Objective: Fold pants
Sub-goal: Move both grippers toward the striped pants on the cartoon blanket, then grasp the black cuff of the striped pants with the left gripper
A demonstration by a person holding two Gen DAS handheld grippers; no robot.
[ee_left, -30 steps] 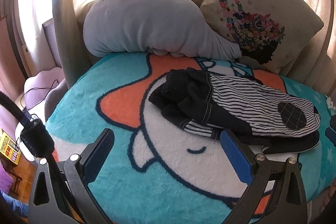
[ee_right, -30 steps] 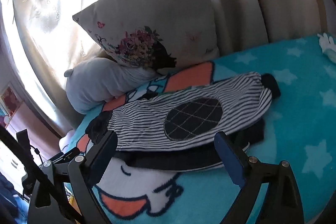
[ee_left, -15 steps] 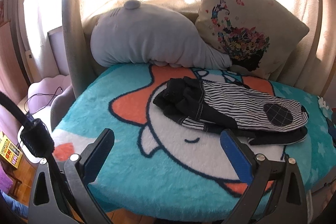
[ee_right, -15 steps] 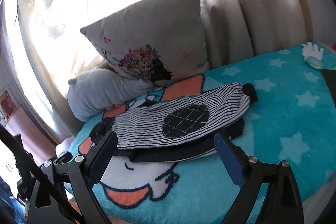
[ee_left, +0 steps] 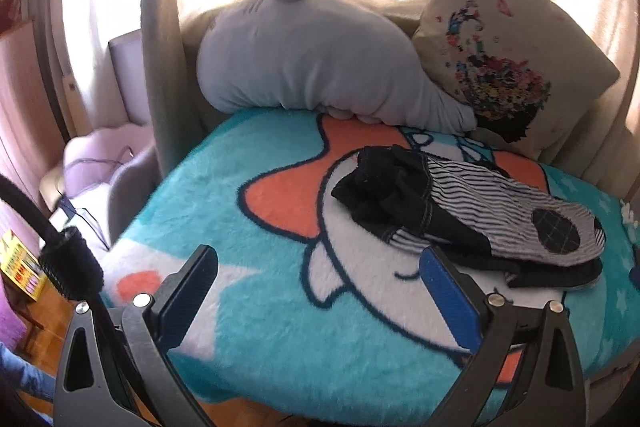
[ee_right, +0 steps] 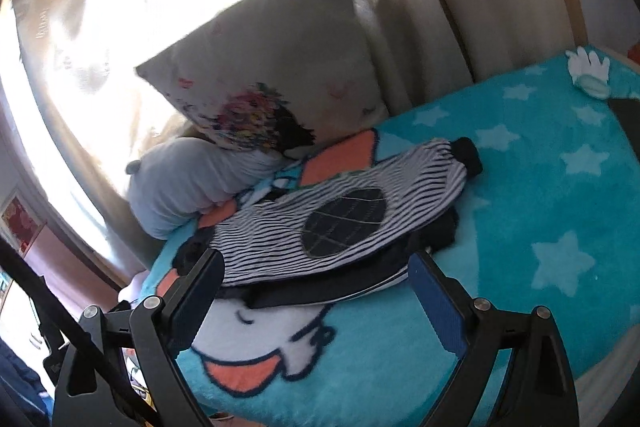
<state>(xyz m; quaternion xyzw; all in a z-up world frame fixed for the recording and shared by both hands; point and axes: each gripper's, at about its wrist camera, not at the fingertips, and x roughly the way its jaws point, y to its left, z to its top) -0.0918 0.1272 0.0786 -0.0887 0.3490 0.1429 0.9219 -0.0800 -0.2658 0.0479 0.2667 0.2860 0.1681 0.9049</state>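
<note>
The pants (ee_left: 472, 211) are black-and-white striped with black waist, cuffs and a dark oval knee patch. They lie folded lengthwise on the turquoise cartoon blanket (ee_left: 280, 339), waist to the left. They also show in the right wrist view (ee_right: 344, 223), the cuff to the right. My left gripper (ee_left: 316, 291) is open and empty, near the bed's front edge, short of the waist. My right gripper (ee_right: 316, 287) is open and empty, just in front of the pants' near edge.
A grey plush pillow (ee_left: 312, 59) and a floral cushion (ee_left: 508, 55) lean against the curtain behind the pants. A curved grey frame post (ee_left: 160, 39) stands at the left. A white glove print (ee_right: 588, 71) marks the blanket (ee_right: 560, 187) at the far right. The floor lies below the bed's front edge.
Both grippers drew back from the pants, then came closer again, staying open. The pants have not moved.
</note>
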